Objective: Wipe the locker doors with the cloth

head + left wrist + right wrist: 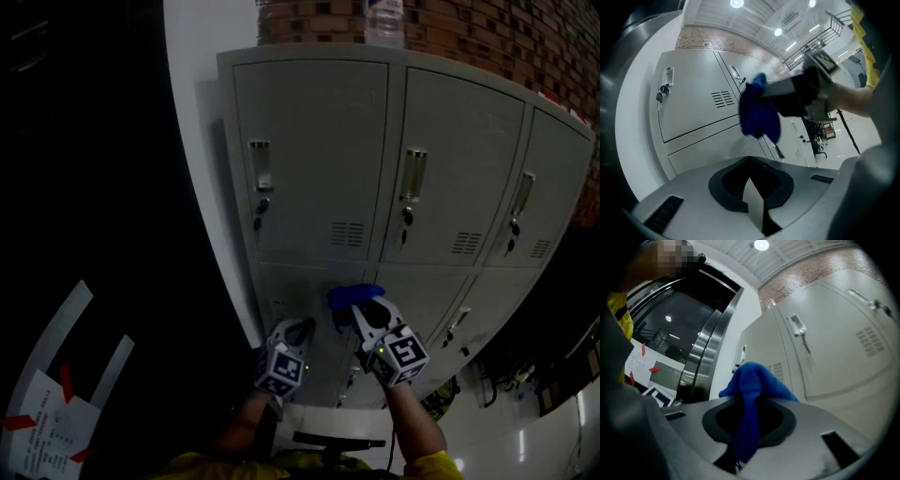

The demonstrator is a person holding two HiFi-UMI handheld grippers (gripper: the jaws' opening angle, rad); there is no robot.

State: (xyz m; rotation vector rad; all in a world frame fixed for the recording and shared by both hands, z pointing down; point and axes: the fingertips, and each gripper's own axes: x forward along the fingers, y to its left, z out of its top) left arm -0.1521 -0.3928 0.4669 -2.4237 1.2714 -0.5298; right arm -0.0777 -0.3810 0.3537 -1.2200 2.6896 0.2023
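The grey lockers point(314, 159) stand in three columns, with an upper and a lower row of doors. A blue cloth point(354, 298) hangs bunched from my right gripper point(364, 317), which is shut on it. The cloth is at the top of a lower-row door point(300, 286), just under the seam; I cannot tell whether it touches the door. The cloth point(752, 390) drapes down between the jaws of the right gripper point(747, 427). My left gripper point(298, 328) is beside it on the left, shut and holding nothing. In the left gripper view, the cloth point(759, 115) hangs ahead of the left gripper point(752, 190).
A clear plastic bottle point(384, 21) stands on top of the lockers, in front of a brick wall point(487, 37). A white pillar point(197, 141) flanks the lockers on the left, with dark glass beyond it. A paper with red tape point(47, 422) is at the lower left.
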